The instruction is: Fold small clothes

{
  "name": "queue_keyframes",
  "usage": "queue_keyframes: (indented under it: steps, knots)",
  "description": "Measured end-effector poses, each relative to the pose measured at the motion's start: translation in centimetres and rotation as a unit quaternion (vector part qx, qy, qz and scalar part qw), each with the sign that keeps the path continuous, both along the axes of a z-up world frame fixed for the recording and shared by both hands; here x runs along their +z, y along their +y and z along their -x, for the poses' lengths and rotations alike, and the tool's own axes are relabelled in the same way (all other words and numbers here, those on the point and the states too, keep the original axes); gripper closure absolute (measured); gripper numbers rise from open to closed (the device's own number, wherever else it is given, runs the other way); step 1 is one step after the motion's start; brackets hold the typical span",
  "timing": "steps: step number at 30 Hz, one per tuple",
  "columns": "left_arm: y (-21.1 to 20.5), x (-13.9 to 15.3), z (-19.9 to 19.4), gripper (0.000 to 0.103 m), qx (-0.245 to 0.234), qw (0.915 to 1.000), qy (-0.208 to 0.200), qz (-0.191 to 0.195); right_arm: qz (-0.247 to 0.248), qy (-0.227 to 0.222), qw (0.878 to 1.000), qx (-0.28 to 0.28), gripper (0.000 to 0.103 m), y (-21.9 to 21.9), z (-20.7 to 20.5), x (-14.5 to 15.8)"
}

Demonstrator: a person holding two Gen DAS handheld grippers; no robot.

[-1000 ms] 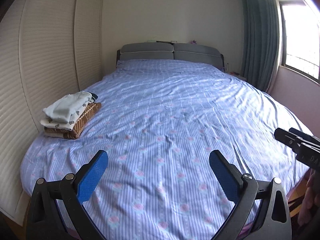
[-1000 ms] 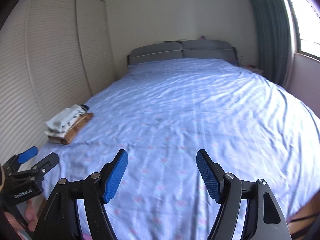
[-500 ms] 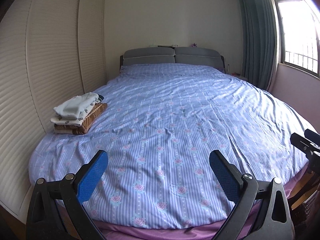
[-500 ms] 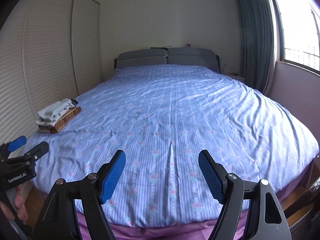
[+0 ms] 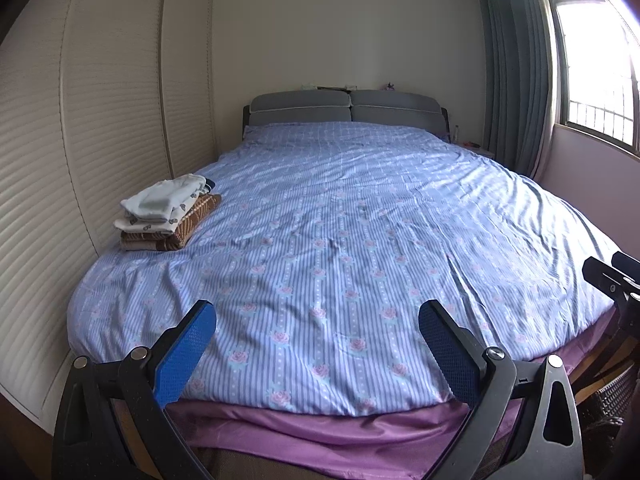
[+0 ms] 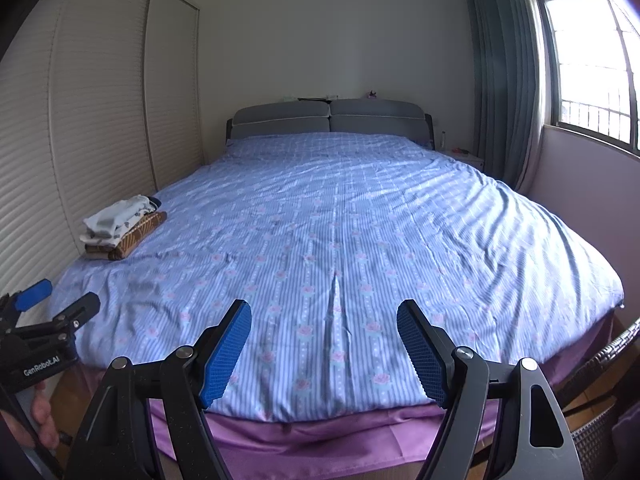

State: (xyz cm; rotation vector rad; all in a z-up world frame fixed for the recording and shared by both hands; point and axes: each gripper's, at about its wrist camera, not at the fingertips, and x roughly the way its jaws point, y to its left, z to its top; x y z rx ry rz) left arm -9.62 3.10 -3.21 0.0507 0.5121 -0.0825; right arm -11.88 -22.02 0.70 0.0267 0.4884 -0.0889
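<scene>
A stack of folded small clothes [image 5: 168,212] lies near the left edge of the bed [image 5: 340,240], white and patterned pieces on top of a brown one; the same stack of folded clothes [image 6: 120,228] shows in the right wrist view. My left gripper [image 5: 318,320] is open over the foot of the bed, nothing between its blue pads. My right gripper [image 6: 324,316] is open too, also empty, beyond the bed's [image 6: 360,220] foot edge. Each gripper shows at the edge of the other's view: the left gripper [image 6: 56,300] low left, the right gripper [image 5: 612,276] at the right.
A blue striped floral cover lies flat over the bed, with a purple sheet [image 5: 320,436] hanging below its foot edge. Louvred wardrobe doors [image 5: 80,160] run along the left. Grey headboard [image 5: 344,108], curtain [image 5: 512,80] and window at the back right. A wicker basket [image 6: 600,400] stands low right.
Both grippers have drawn back from the bed, so its foot edge and purple sheet have come into view. The jaws have stayed open and the clothes stack has not moved.
</scene>
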Motion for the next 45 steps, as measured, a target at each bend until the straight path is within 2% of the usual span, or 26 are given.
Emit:
queue_keyframes:
  steps: [6, 17, 26, 45]
  knots:
    - [1.0, 0.3, 1.3, 0.000, 0.014, 0.9998, -0.002, 0.015, -0.007, -0.002, 1.000, -0.011, 0.027, -0.4, 1.6, 0.4]
    - [1.4, 1.7, 2.7, 0.000, 0.005, 0.9995, -0.011, 0.028, -0.019, -0.004, 1.000, -0.001, 0.027, -0.6, 2.6, 1.5]
    - [1.4, 1.9, 2.9, 0.000, 0.004, 0.9995, -0.012, 0.028, -0.003, -0.024, 1.000, 0.008, 0.027, 0.5, 3.7, 2.6]
    - [1.4, 2.3, 3.2, 0.000, 0.004, 0.9994, -0.018, 0.028, 0.002, -0.032, 0.999, 0.013, 0.027, 0.8, 4.3, 3.1]
